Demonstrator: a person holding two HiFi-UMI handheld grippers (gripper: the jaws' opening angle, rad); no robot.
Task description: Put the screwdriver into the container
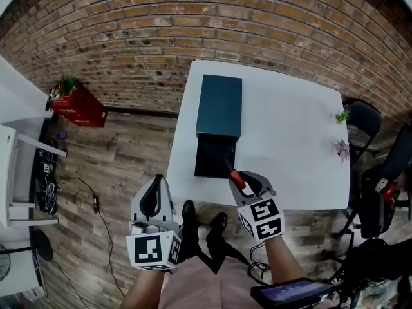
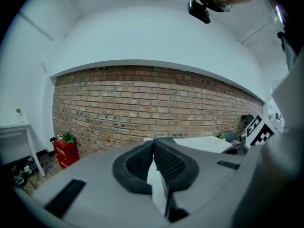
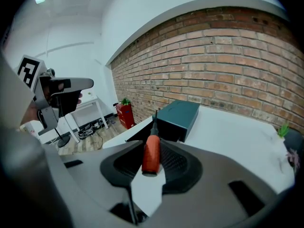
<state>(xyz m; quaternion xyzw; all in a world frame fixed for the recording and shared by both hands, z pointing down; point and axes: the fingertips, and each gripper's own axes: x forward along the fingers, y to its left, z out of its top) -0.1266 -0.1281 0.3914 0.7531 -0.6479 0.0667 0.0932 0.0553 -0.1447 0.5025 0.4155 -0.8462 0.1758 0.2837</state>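
The right gripper (image 3: pixel 153 145) has its fingers clenched on the red handle of a screwdriver (image 1: pixel 238 177). The dark shaft points forward, its tip at the near right corner of the open black container (image 1: pixel 214 157). The container sits at the near edge of a white surface (image 1: pixel 290 140), with a teal box (image 1: pixel 219 105) touching its far side. The left gripper (image 2: pixel 153 146) is off the surface, above the wooden floor, its fingers pressed together on nothing.
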